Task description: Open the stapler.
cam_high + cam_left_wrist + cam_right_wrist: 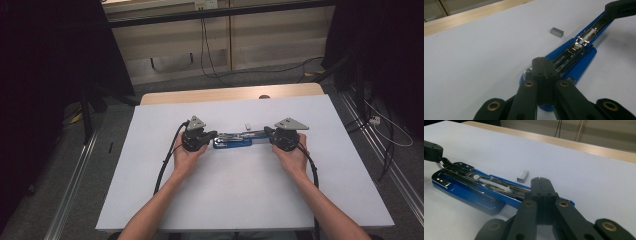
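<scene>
A blue stapler (232, 140) lies swung open flat on the white table top (225, 200), its metal staple channel facing up. A small grey block of staples (247, 126) rests just behind it. My left gripper (214, 134) is shut, and its tips sit over the stapler's left end (576, 62), the jaws pressed together. My right gripper (267, 131) is shut too, over the stapler's right end (469, 187). The staple block (556, 32) (522, 175) lies apart from both grippers. Each gripper's tips (542, 60) (542, 180) hide the stapler part beneath them.
A wooden table edge (230, 93) runs along the far side of the white top. Cables (207, 50) hang and trail on the floor behind the table. Metal rails (75, 175) flank the table on both sides. Dark curtains stand at left and right.
</scene>
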